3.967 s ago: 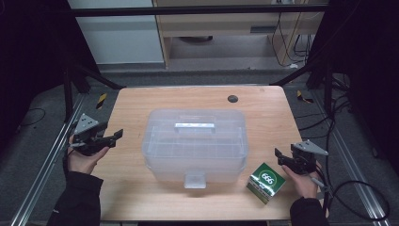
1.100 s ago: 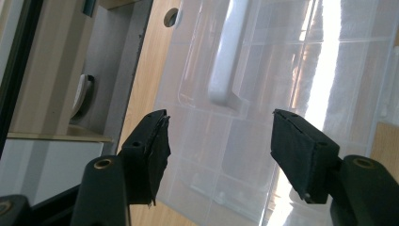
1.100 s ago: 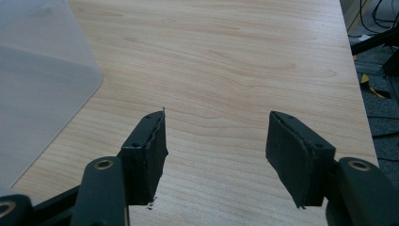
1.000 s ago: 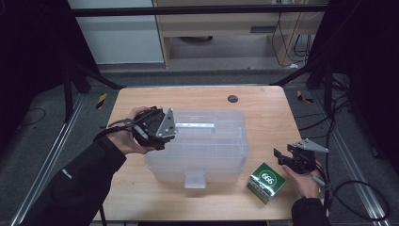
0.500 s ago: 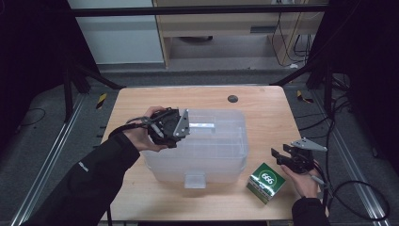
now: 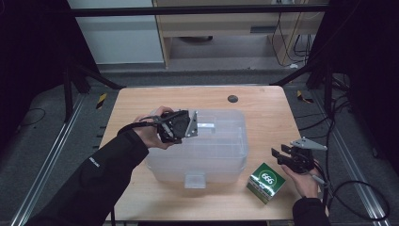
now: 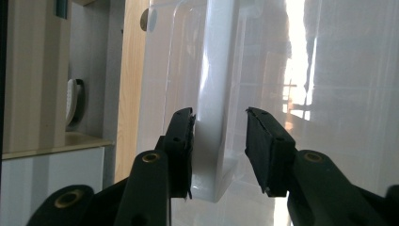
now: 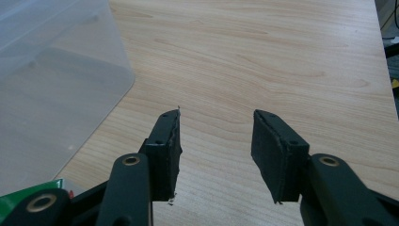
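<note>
My left tool [image 6: 188, 126] is over the clear storage bin [image 6: 207, 155] at mid-counter [image 6: 263, 106], jaws half open and just closing around the lid's white handle [image 7: 217, 94]. One pad touches it; the other stands clear. Best to centre before squeezing, then lift straight. My right tool [image 8: 214, 155] is half open and empty, beside the green box [image 6: 266, 182].
</note>
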A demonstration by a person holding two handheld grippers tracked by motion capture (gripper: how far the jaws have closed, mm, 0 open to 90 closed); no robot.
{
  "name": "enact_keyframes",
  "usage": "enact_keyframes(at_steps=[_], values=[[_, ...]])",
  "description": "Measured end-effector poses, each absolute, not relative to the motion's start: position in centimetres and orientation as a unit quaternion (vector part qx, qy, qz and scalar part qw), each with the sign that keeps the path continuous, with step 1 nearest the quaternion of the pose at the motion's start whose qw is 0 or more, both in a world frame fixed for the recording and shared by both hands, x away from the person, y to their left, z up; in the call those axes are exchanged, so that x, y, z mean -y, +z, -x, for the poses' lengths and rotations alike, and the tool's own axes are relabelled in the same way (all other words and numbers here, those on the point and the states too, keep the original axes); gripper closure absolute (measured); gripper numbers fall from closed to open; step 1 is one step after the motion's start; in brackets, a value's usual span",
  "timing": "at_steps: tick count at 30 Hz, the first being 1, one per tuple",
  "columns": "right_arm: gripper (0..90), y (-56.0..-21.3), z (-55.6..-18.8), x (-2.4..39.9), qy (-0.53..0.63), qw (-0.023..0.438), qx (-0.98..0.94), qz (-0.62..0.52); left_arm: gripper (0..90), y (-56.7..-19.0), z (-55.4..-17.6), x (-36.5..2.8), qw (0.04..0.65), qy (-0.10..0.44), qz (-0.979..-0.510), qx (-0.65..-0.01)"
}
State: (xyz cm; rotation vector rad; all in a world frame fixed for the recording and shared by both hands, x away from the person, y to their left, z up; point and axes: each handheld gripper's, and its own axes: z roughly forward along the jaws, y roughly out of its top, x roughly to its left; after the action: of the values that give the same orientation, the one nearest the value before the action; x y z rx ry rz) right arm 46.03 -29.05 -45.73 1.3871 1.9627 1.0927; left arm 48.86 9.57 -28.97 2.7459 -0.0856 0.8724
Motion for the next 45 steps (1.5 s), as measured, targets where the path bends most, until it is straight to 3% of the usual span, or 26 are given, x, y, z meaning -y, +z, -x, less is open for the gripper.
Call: enact_keyframes(at_steps=[7,15,31,45], values=[[58.5,-44.7,-45.7,28.5,0.410,0.240,-0.727,-0.497,73.5,-28.7,-49.0,-9.3,0.117,0.307,-0.944,0.024],[65.8,-43.2,-45.1,27.3,0.422,0.229,-0.742,-0.468,74.6,-28.7,-48.9,-9.1,0.108,0.314,-0.943,0.031],[88.6,-41.7,-43.8,25.7,0.452,0.199,-0.755,-0.431,74.9,-28.3,-49.1,-9.1,0.110,0.299,-0.947,0.025],[89.9,-41.6,-43.6,25.4,0.459,0.186,-0.760,-0.421,73.6,-27.0,-50.1,-9.4,0.128,0.319,-0.939,0.004]])
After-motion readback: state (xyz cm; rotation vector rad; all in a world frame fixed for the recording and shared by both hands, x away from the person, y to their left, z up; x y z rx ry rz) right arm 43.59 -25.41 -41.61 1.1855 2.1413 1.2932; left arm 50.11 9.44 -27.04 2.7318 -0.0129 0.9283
